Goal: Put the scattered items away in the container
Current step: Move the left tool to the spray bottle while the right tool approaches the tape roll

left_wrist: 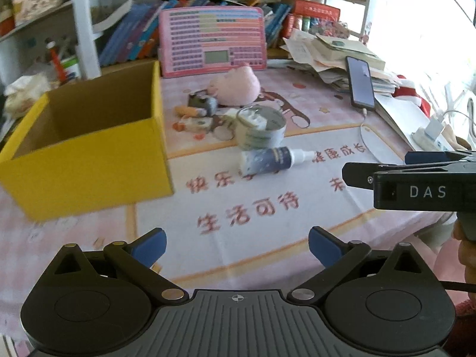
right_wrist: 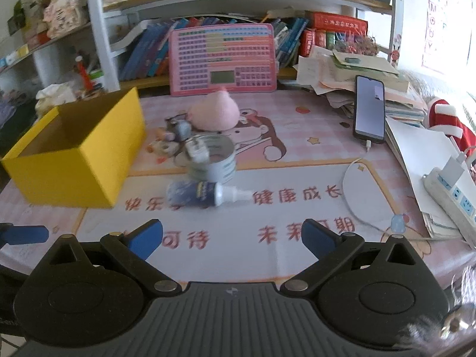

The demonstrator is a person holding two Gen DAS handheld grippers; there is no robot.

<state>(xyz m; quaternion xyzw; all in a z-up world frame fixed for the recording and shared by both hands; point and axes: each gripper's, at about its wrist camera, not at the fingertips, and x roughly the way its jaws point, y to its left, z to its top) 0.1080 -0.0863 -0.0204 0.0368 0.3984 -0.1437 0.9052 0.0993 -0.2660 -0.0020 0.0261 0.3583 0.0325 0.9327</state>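
An open yellow box (left_wrist: 89, 160) (right_wrist: 74, 163) stands at the left of the desk, and I see nothing inside. Right of it lie a pink plush toy (left_wrist: 235, 84) (right_wrist: 214, 113), a tape roll (left_wrist: 261, 131) (right_wrist: 214, 160) with a white piece on it, a dark dropper bottle (left_wrist: 273, 159) (right_wrist: 205, 195) on its side, and small figurines (left_wrist: 199, 107) (right_wrist: 172, 136). My left gripper (left_wrist: 237, 245) is open and empty above the mat, near of the bottle. My right gripper (right_wrist: 232, 238) is open and empty, just near of the bottle; it also shows in the left wrist view (left_wrist: 416, 178).
A pink keyboard toy (right_wrist: 223, 59) leans against books at the back. A phone (right_wrist: 369, 108) rests on a paper stack at the right, with its cable (right_wrist: 351, 190) on the mat. A power strip (right_wrist: 449, 190) lies far right. Shelves stand behind.
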